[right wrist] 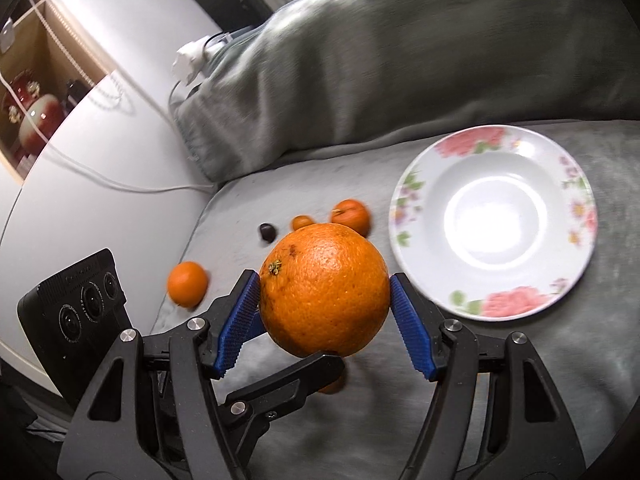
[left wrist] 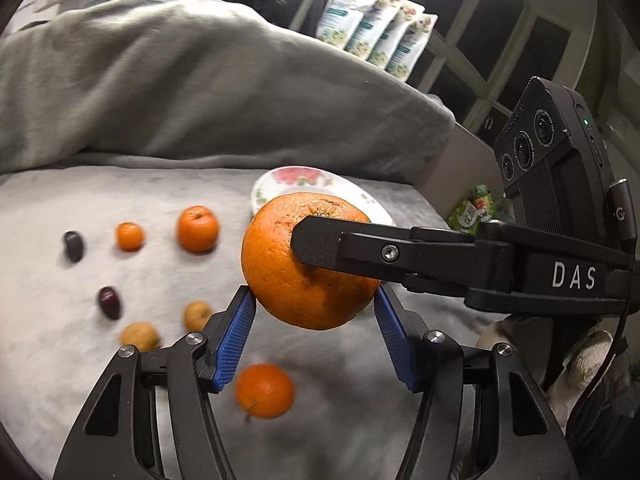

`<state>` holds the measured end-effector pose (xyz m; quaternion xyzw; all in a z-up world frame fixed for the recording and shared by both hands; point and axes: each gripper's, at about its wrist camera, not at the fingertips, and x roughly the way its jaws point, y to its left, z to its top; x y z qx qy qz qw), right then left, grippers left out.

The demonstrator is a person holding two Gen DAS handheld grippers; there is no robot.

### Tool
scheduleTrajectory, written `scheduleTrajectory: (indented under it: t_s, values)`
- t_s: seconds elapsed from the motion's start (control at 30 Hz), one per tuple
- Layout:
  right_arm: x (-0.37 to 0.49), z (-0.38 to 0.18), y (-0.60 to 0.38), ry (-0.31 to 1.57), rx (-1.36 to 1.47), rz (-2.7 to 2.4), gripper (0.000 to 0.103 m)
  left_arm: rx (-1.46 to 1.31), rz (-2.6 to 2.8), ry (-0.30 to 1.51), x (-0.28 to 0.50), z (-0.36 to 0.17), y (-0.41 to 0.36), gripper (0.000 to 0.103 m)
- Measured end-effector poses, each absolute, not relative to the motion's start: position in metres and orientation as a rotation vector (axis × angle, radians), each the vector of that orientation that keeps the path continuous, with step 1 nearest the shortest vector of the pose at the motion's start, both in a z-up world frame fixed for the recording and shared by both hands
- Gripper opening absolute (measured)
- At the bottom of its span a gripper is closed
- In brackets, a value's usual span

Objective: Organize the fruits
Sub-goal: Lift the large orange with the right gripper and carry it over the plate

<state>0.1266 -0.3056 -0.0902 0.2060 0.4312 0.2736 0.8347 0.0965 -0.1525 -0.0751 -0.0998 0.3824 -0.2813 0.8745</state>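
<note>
A large orange (left wrist: 304, 260) hangs above the grey cloth, held between both grippers. My left gripper (left wrist: 314, 300) has its blue pads (left wrist: 236, 336) against the orange's sides. My right gripper (right wrist: 324, 292) grips the same orange (right wrist: 324, 288) across its middle; one of its black fingers (left wrist: 320, 246) shows pressing on the fruit in the left wrist view. A white flowered plate (right wrist: 416, 184) lies empty on the cloth to the right of the orange; it also shows behind the fruit in the left wrist view (left wrist: 280, 180).
On the cloth lie small oranges (left wrist: 198, 228) (left wrist: 130, 236) (left wrist: 264, 390), two dark plums (left wrist: 74, 246) (left wrist: 109, 302) and two walnuts (left wrist: 140, 336) (left wrist: 197, 315). A bunched grey blanket (left wrist: 180, 80) rises behind. White table (right wrist: 100, 152) with cables lies left.
</note>
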Motion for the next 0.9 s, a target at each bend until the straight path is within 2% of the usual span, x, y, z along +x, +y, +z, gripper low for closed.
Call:
scheduleTrajectory:
  t_s: [0.9]
  values:
    - [0.153,-0.115,-0.357,0.944,0.479,0.463,0.070,-0.126,-0.630,0.872,0.125,-0.090,-0.207,0.061]
